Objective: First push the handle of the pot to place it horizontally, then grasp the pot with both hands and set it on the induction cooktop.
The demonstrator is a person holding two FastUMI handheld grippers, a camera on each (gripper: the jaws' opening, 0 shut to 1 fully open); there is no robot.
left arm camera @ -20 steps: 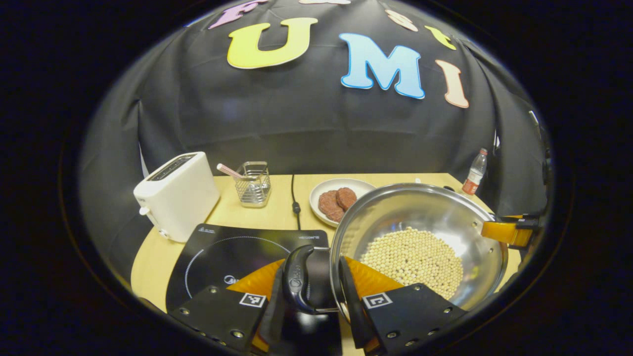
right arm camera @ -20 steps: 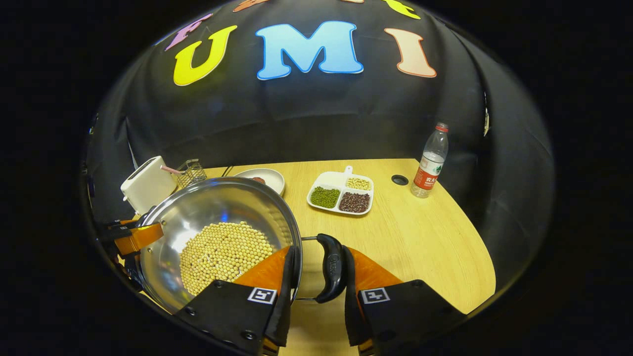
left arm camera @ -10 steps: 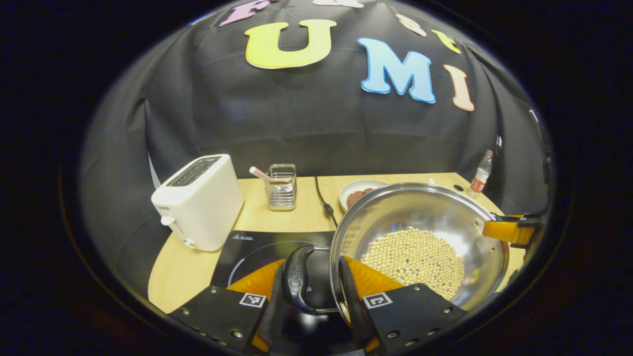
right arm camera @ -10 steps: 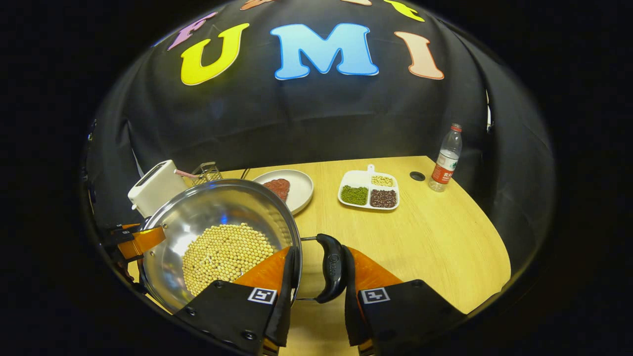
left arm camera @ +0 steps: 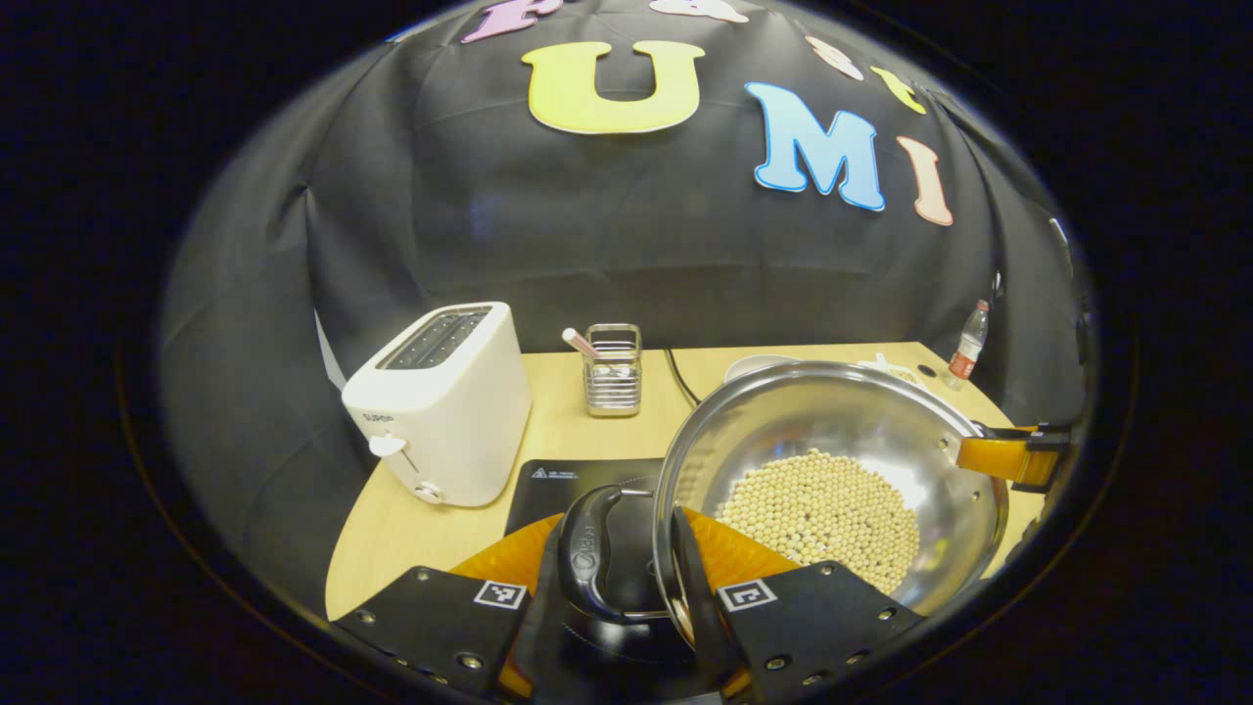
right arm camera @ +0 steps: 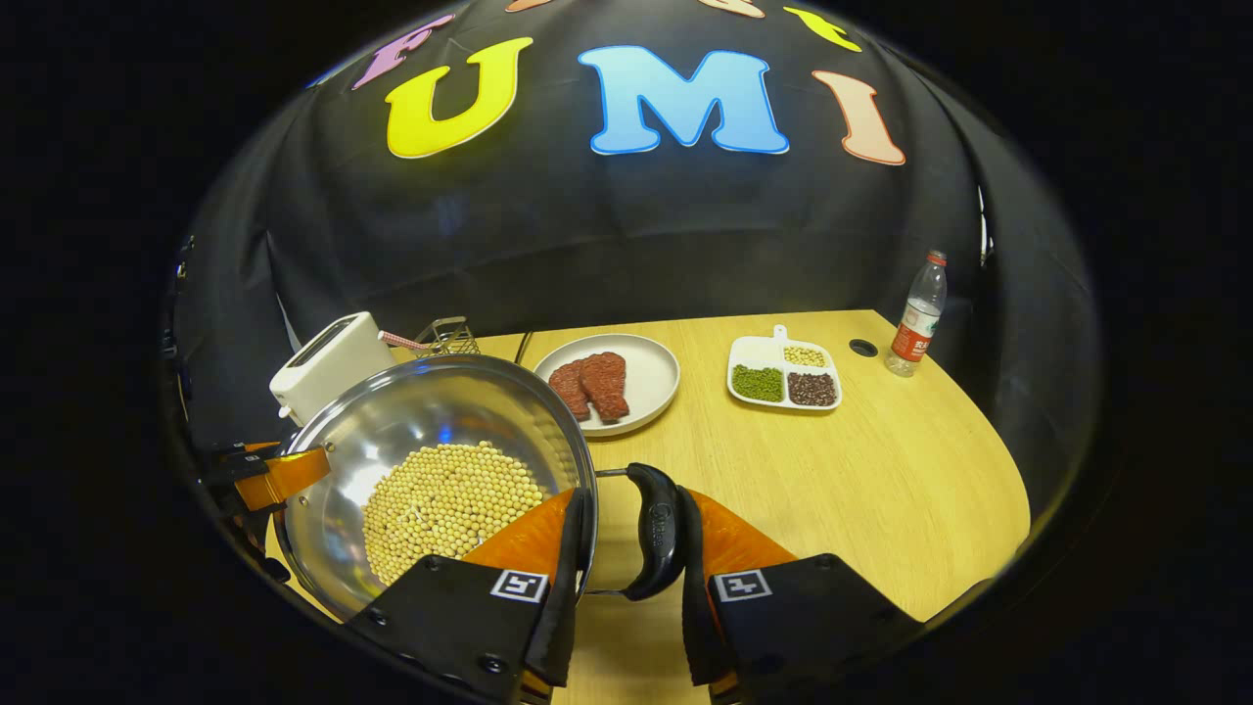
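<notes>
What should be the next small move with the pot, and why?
Probably carry the pot a bit further left, level, then lower it. Both grippers grip its side handles, but the induction cooktop lies partly beneath its left side, and loose beans could spill.

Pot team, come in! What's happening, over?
Left gripper and right gripper each clamp a handle. Pot of beans airborne, partly over the cooktop. Toaster beside it, apart.

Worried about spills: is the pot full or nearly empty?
Partly filled. The pot holds a shallow layer of pale beans across its bottom, with bare steel wall above them.
</notes>
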